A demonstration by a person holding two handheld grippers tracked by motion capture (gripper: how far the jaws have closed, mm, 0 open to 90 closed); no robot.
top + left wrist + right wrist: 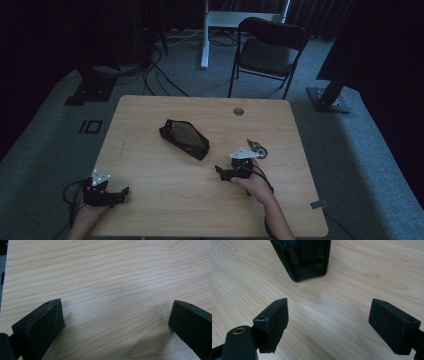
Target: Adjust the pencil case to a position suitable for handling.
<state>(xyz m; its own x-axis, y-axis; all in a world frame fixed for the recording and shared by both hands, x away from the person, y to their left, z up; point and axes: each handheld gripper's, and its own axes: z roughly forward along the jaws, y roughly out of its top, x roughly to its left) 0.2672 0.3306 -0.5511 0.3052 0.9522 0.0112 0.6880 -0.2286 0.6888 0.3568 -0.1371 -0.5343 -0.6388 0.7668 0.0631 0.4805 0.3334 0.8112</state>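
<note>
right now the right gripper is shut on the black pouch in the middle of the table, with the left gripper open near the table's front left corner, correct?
Not quite. The right gripper is open with nothing between its jaws; the black pouch lies ahead of it on the table, untouched, as the right gripper view shows. The rest holds: the left gripper is open near the front left corner.

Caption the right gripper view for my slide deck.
Open right gripper faces a black pouch lying ahead on the wooden table.
</note>
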